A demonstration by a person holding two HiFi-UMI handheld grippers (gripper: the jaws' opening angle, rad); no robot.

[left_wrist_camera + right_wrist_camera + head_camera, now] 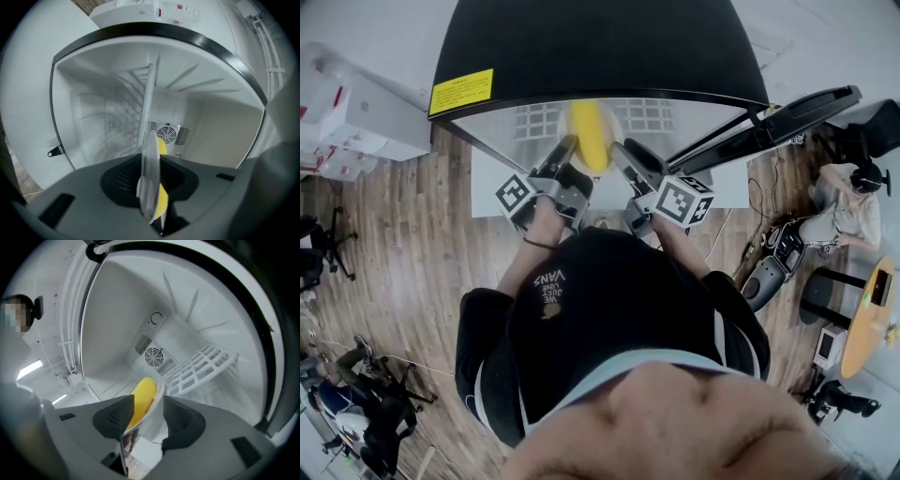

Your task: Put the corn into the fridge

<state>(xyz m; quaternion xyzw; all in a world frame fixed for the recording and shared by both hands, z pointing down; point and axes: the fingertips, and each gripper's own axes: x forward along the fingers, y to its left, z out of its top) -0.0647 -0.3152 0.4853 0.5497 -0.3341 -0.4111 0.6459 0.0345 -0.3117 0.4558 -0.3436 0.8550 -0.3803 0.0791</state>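
Loading step in hand: corn (589,136) lies on a plate (613,120) at the fridge (600,47) mouth, seemingly not yet set down. Left gripper (152,176): fingers clamped on the plate's rim, plate edge-on between them. Right gripper (145,411): fingers spread wide, the rim between them but no pinch I can see, so I judge the left carries the load. Wire shelf (201,364) stands inside, right of the fan. Next, I reckon: ease the plate deeper onto a surface inside, free the left fingers, back both grippers out.
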